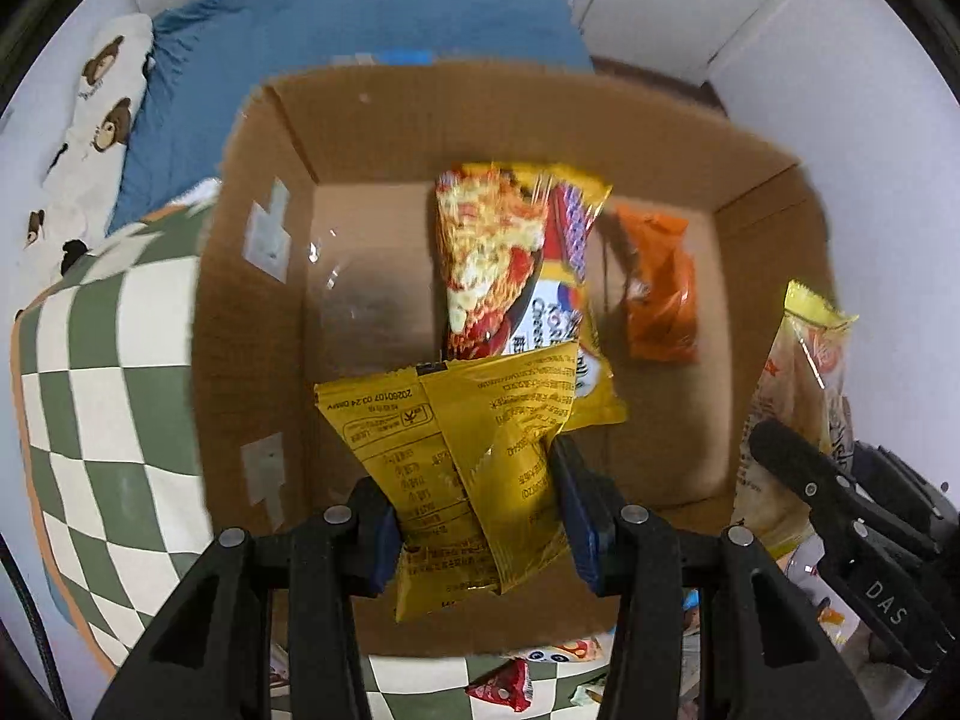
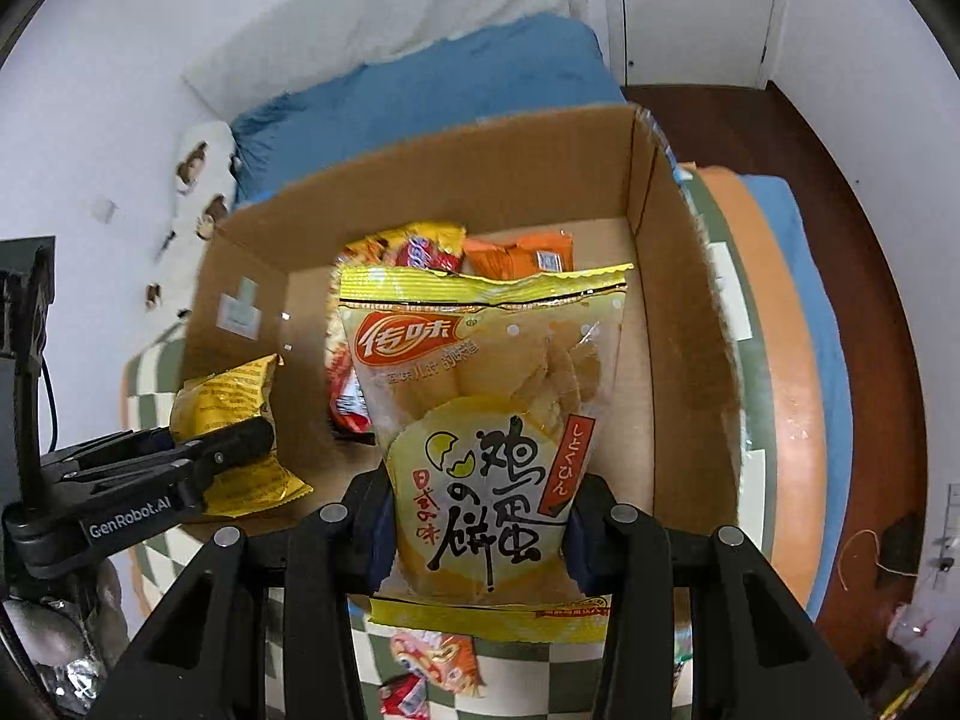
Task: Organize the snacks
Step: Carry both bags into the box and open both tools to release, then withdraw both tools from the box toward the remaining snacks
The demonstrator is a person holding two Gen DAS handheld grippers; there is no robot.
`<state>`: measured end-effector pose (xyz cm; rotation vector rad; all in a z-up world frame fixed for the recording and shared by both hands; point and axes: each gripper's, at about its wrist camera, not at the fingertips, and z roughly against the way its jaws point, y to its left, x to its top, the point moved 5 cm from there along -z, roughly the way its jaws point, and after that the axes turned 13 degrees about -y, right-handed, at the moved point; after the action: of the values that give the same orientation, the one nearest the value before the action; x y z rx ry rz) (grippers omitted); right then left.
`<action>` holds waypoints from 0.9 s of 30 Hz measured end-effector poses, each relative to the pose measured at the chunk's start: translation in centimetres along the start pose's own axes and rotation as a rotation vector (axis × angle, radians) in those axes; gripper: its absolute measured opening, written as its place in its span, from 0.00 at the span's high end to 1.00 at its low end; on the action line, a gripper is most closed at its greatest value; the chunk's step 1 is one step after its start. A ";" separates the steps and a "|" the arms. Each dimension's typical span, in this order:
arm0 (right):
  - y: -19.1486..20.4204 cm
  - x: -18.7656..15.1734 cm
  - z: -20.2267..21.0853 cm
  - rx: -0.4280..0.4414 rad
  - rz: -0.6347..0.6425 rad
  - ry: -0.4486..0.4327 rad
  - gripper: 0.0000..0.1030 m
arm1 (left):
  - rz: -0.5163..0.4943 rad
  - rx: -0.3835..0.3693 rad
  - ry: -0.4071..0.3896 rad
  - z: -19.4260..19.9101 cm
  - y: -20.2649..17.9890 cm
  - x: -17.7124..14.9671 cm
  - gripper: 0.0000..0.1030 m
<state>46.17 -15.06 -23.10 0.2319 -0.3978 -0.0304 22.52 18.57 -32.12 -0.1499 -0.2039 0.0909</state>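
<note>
Cardboard box (image 1: 258,276): large, brown, open-topped, flaps up, clear tape patches on one inner wall; stands on a green-and-cream checkered blanket (image 1: 102,396) beside a blue bedsheet (image 1: 336,30). Contents, lying flat on the floor of the box: one yellow-and-red noodle packet (image 1: 510,258) printed with a cheesy noodle dish, and just beside it one smaller orange packet (image 1: 660,294), its print too blurred to read. Egg-biscuit bag (image 2: 480,420): pale yellow with a clear window showing round wafers, red oval logo, bold black characters; held upright over the near edge of the box, pinched at its lower half by the right gripper (image 2: 480,534), whose jaws press in on both sides. Yellow snack bag (image 1: 462,468): glossy, back side showing fine print and a date stamp, crumpled at the waist where the left gripper (image 1: 474,522) clamps it, hanging above the box interior. Loose small wrappers (image 2: 432,666), red and orange, lie on the blanket before the box.
</note>
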 end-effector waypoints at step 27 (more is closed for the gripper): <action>-1.3 -2.1 -4.8 -0.095 0.066 0.126 0.09 | -0.005 0.071 -0.076 -0.2 0.5 -0.4 0.13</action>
<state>46.13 -15.12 -28.55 0.1257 -0.2780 0.0304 22.09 19.02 -32.47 -0.0757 -0.2765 0.0988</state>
